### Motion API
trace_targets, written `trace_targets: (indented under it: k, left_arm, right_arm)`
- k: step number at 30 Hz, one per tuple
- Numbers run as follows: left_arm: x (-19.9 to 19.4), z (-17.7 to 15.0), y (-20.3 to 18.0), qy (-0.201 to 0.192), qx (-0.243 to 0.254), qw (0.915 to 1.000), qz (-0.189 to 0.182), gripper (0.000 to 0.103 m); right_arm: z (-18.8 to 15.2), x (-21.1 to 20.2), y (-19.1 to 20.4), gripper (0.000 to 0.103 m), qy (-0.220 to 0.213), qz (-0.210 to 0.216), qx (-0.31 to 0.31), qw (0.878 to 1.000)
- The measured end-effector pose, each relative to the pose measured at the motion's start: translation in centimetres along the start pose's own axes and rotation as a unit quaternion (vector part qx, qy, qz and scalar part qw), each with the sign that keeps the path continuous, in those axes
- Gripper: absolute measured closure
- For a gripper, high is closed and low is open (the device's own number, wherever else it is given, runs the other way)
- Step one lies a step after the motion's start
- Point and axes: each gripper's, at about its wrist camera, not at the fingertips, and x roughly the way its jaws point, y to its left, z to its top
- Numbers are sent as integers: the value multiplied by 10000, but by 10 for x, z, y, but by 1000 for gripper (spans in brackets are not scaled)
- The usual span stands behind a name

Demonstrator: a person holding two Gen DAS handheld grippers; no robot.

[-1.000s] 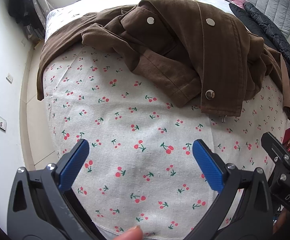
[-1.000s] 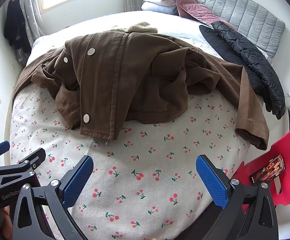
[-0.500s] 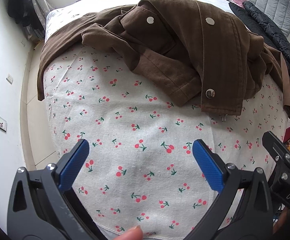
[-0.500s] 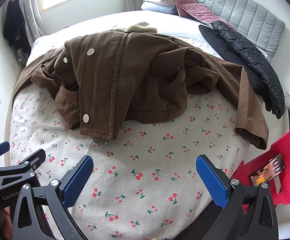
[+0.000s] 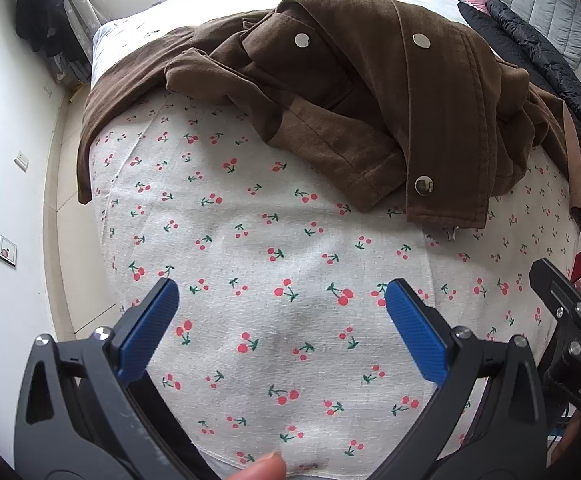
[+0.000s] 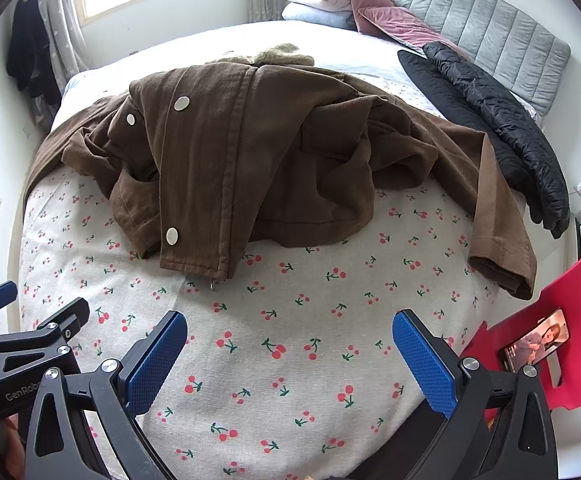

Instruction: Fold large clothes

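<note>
A brown jacket (image 5: 370, 96) with silver snap buttons lies crumpled on the cherry-print sheet (image 5: 274, 280) of the bed. It also shows in the right wrist view (image 6: 250, 160), with one sleeve (image 6: 498, 232) trailing toward the right bed edge. My left gripper (image 5: 282, 320) is open and empty, hovering over the bare sheet in front of the jacket. My right gripper (image 6: 290, 352) is open and empty, also short of the jacket's hem. Each gripper shows at the edge of the other's view.
A black puffer jacket (image 6: 490, 120) lies along the right side of the bed. Pillows (image 6: 330, 4) and a grey headboard (image 6: 490, 28) are at the far end. A red chair (image 6: 562, 320) holding a phone (image 6: 534, 344) stands at the right. Floor and wall lie left of the bed.
Both grippers have edged slightly forward toward the jacket. Both stay open. The jacket has not moved.
</note>
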Motion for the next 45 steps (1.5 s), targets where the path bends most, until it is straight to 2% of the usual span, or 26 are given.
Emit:
trace_targets:
  k: [10,16,19,21,24,29,35,39,45]
  left_arm:
    - [6,0,2,4,-42,9998,-211,0]
    - [12,7,3,-193,244,9991,-283,0]
    - [9,11,8,-710,166,9961,-506,0]
    - [8,14,9,-894,299,9948,-387,0]
    - [11,25,8,-862,570,9942,-305,0]
    - [20,52,17,-659,489,9936,-777,0]
    - [42,86,15,-617,392,9925,-979,0]
    - [67,104,7,-398,214,9925,-1140,0]
    - [102,107,-10,-26,173,9943,-1048,0]
  right_arm:
    - [0,3,-2,0,41,26,22,10000]
    - [11,0,-7,0,-101,90,-69,9999]
    - [17,-1,-12,0,-138,82,-84,9998]
    - [21,1,-15,0,-113,126,-110,9998]
    - [28,5,-20,0,-62,129,-194,9997]
    - [39,18,-35,0,122,323,-201,9992]
    - [57,36,-62,0,174,593,10,9981]
    - [79,63,-66,0,174,579,-11,9982]
    - [106,116,-64,0,301,683,-59,9972]
